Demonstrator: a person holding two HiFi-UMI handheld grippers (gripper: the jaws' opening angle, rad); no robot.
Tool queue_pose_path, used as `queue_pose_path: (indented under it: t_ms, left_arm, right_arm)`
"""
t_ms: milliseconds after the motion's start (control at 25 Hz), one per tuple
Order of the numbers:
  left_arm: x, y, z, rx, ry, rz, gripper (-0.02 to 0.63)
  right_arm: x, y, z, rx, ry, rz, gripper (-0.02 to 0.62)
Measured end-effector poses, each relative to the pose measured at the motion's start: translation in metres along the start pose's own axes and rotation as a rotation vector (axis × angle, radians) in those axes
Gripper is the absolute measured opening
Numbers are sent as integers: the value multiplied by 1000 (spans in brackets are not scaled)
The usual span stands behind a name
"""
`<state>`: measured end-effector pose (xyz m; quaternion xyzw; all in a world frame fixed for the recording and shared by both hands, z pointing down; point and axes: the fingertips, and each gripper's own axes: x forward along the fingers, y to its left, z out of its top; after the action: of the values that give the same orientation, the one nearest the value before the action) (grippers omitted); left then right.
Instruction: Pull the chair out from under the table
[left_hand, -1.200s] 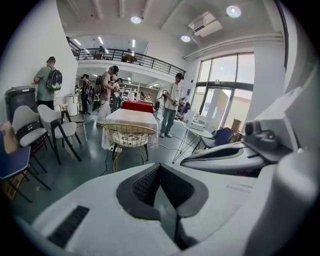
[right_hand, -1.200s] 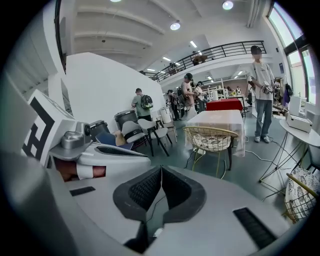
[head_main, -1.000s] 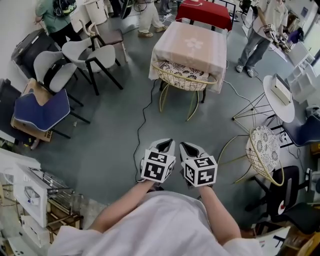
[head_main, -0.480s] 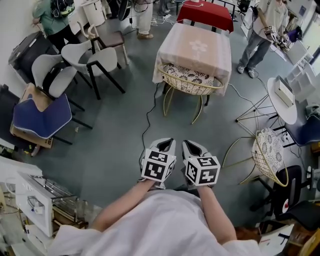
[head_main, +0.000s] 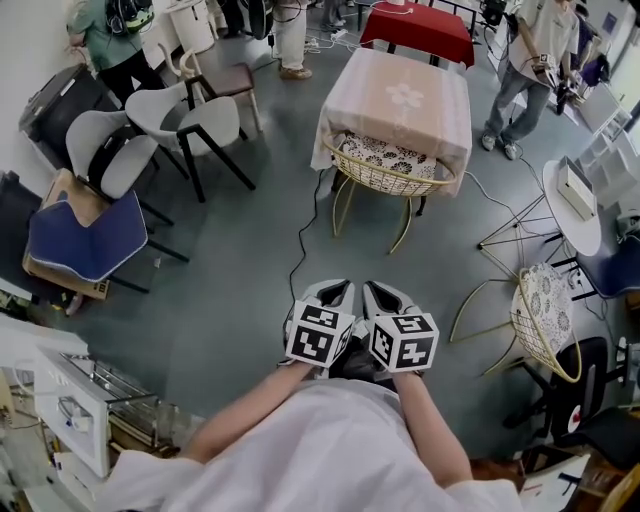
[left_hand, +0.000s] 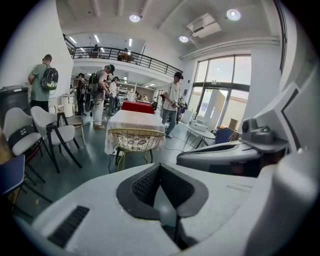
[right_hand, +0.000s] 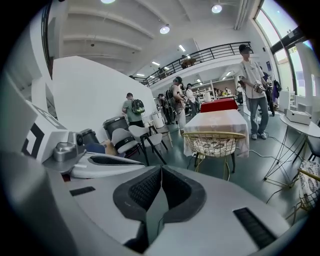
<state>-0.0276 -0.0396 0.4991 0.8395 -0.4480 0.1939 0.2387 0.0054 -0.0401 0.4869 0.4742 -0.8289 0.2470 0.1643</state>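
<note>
The person had stepped nearer, bringing the wire chair (head_main: 388, 168), tucked partly under the cloth-covered surface (head_main: 400, 95), closer ahead. The left gripper (head_main: 333, 291) and right gripper (head_main: 384, 292) kept their jaws together, empty and well short of it, so no pull had begun.

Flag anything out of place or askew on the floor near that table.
Nothing looks spilled or broken. A black cable snakes loose across the floor beside the wire chair at the table: a possible trip risk.
</note>
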Motion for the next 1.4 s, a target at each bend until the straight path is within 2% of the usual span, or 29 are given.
queue_pose_path:
  t_ms: [680,1160,1400]
  left_arm:
    - [85,38,46,11,48,-1,5]
    - [141,61,88,-5,83,39,5]
    - [165,66,111,30,88,65,5]
  right_arm:
    - [70,-64,44,25,17,1,3]
    - [109,-112,70,61,37,53,3]
    - [119,-138,83,66,26,72,3]
